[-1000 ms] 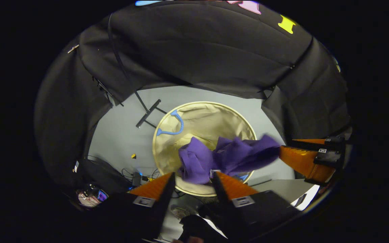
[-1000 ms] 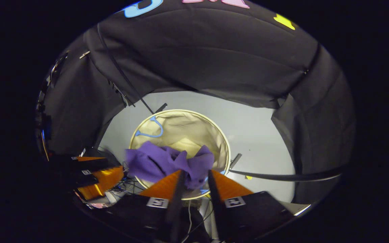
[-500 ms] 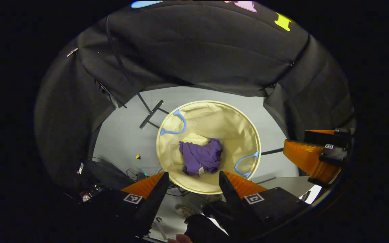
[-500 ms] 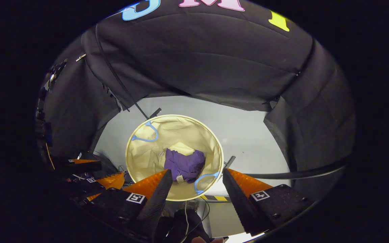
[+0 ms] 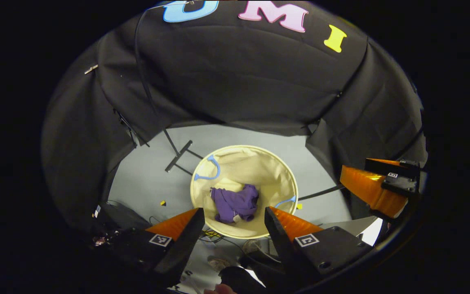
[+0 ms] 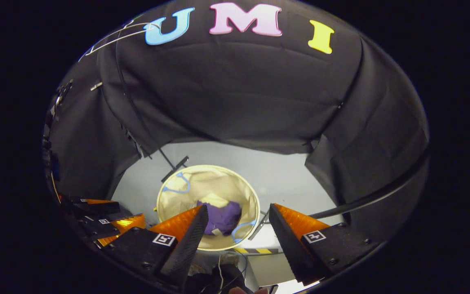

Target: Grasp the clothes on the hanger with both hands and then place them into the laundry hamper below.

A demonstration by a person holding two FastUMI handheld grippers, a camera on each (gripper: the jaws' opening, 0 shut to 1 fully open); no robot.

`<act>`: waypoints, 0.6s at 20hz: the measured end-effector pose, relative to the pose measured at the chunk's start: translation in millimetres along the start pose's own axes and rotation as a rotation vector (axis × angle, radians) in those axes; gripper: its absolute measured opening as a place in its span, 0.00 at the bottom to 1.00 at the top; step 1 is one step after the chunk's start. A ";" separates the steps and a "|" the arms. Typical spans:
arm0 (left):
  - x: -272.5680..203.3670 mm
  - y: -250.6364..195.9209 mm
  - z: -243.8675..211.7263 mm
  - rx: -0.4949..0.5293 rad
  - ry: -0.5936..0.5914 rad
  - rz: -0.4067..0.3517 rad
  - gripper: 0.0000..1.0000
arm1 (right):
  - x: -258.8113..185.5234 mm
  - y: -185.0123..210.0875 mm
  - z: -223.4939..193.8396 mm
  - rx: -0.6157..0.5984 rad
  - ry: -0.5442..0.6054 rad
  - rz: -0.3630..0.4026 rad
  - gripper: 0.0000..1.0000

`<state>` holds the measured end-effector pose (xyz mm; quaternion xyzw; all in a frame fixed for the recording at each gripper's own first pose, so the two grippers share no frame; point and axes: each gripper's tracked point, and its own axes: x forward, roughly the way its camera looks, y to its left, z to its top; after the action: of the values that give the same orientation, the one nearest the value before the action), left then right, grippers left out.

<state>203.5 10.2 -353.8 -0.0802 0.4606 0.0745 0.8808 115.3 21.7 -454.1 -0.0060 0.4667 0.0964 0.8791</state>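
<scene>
Hovering high above the hamper (image 5: 206,206), both the left gripper (image 5: 231,216) and right gripper (image 6: 238,214) gape wide, empty; purple clothes (image 5: 235,203) lie inside.

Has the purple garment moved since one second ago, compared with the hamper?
Yes. It hung at the rim between both grippers; now the purple garment lies crumpled inside the hamper, on its bottom, below the open left gripper.

Clothes (image 5: 235,204) crumpled in the bottom of the laundry hamper (image 5: 276,171), hamper on the floor (image 5: 149,183) before the booth wall, left gripper (image 5: 233,216) and right gripper (image 6: 238,213) above it — fingers apart, right gripper at the left gripper view's right edge.
</scene>
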 end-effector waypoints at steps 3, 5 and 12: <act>-35.4 4.1 17.3 0.003 -0.088 -0.008 0.94 | -35.4 7.0 29.0 0.010 -0.100 -0.019 0.97; -57.6 3.3 30.5 0.014 -0.146 -0.020 0.94 | -58.1 13.3 46.7 0.001 -0.157 -0.024 0.96; -145.2 -0.6 72.9 0.053 -0.340 -0.070 0.94 | -143.4 30.5 96.1 -0.023 -0.350 -0.045 0.97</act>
<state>179.8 16.7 -193.2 -0.0595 0.3039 0.0440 0.9498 110.5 37.9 -279.6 -0.0099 0.3049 0.0816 0.9488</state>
